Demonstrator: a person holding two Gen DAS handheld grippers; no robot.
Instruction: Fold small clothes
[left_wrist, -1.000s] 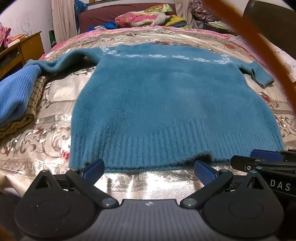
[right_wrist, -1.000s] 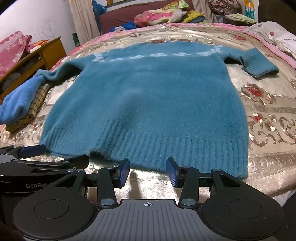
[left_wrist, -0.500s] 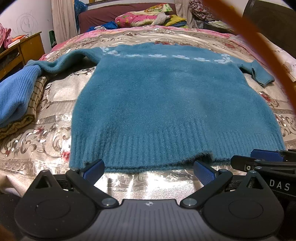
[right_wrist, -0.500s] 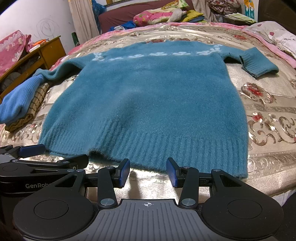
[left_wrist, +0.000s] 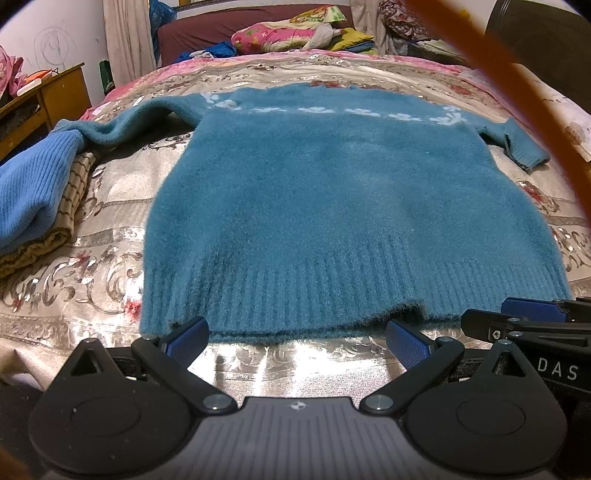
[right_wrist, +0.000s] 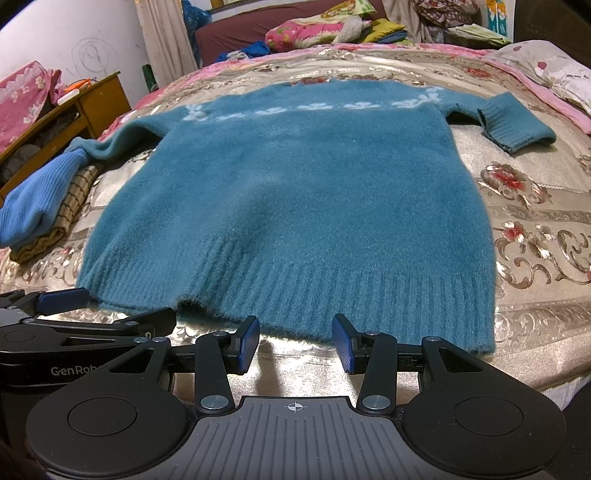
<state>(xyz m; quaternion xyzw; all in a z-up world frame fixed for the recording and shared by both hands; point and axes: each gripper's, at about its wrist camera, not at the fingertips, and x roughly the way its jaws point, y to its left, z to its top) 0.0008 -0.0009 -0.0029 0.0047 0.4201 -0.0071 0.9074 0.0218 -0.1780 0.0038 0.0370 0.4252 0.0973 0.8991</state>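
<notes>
1. Blue-padded fingers of the left gripper (left_wrist: 295, 341) stand wide apart, holding nothing, just short of the sweater's hem.
2. The right gripper (right_wrist: 294, 343) beside it gapes less widely, also with nothing in it.
3. The teal sweater (left_wrist: 332, 206) lies flat on the bedspread (left_wrist: 110, 206), sleeves out.
4. A blue knit (left_wrist: 33, 188) rests on folded checked cloth (left_wrist: 70, 206) at the left.

A sweater (left_wrist: 332, 206) lies flat on the bed (left_wrist: 110, 206) (hem nearest), both grippers just before it; folded clothes (left_wrist: 33, 206) sit to its left.
</notes>
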